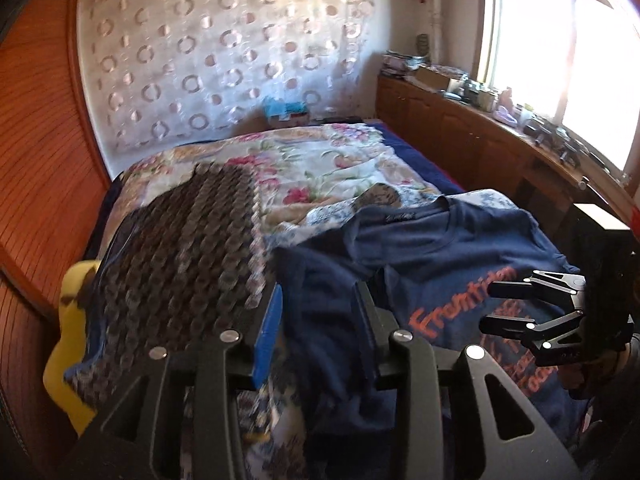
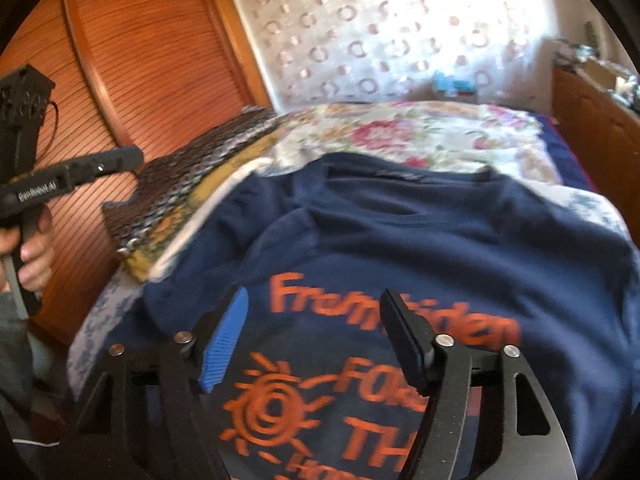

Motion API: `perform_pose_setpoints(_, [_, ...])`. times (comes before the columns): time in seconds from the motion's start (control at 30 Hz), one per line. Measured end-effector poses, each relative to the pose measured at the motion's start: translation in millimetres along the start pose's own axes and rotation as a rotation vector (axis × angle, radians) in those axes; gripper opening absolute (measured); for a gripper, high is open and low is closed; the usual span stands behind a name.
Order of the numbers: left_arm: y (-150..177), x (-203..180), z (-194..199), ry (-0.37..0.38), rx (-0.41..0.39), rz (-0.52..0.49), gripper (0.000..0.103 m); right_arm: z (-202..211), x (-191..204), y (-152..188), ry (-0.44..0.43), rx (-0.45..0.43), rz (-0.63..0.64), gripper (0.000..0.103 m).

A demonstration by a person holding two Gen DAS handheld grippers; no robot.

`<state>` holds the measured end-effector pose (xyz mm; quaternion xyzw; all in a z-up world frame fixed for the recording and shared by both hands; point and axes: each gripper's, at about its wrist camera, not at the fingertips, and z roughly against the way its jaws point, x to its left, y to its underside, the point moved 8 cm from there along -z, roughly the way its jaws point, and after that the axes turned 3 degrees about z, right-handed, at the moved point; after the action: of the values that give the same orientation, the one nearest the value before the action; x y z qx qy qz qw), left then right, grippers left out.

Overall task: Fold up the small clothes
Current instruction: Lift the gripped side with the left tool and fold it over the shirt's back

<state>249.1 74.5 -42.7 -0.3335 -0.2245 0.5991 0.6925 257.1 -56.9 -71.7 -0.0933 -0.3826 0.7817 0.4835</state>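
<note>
A navy T-shirt [image 1: 448, 256] with orange lettering lies face up on the bed, neck toward the headboard; it also shows in the right wrist view [image 2: 400, 232]. My left gripper [image 1: 318, 308] is open over the shirt's left sleeve area, holding nothing. My right gripper [image 2: 312, 336] is open just above the orange print, holding nothing. The right gripper also shows in the left wrist view [image 1: 490, 306], open over the shirt's right side. The left gripper [image 2: 132, 158] shows in the right wrist view from the side, held by a hand, off the bed's left edge.
A dark patterned knit garment [image 1: 200, 248] lies left of the shirt, over a floral quilt [image 1: 320, 164]. A yellow cloth [image 1: 68, 344] hangs at the bed's left edge. A wooden wardrobe [image 2: 152, 52] stands left. A cluttered wooden cabinet [image 1: 480, 136] runs along the window side.
</note>
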Motion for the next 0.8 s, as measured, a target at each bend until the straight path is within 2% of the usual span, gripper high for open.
perform_pose_setpoints(0.2, [28.3, 17.4, 4.6, -0.012, 0.013, 0.059, 0.034, -34.4, 43.3, 8.2, -0.099, 0.078, 0.035, 0.049])
perform_pose_setpoints(0.33, [47.5, 24.5, 9.3, -0.023, 0.015, 0.086, 0.034, -56.5, 64.7, 21.2, -0.156, 0.145, 0.039, 0.044])
perform_pose_setpoints(0.47, [62.5, 29.6, 11.7, -0.019, 0.017, 0.103, 0.034, -65.3, 81.6, 29.0, -0.18, 0.173, 0.064, 0.039])
perform_pose_setpoints(0.53, [68.1, 31.6, 12.3, -0.021, 0.02, 0.11, 0.034, -68.4, 88.0, 29.4, -0.19, 0.181, 0.074, 0.02])
perform_pose_setpoints(0.6, [71.9, 32.7, 13.3, -0.029, 0.017, 0.112, 0.034, -70.6, 91.7, 31.8, -0.199, 0.19, 0.086, 0.005])
perform_pose_setpoints(0.8, [83.5, 32.7, 17.6, -0.045, 0.013, 0.111, 0.034, -39.2, 90.2, 26.2, -0.228, 0.127, 0.072, 0.003])
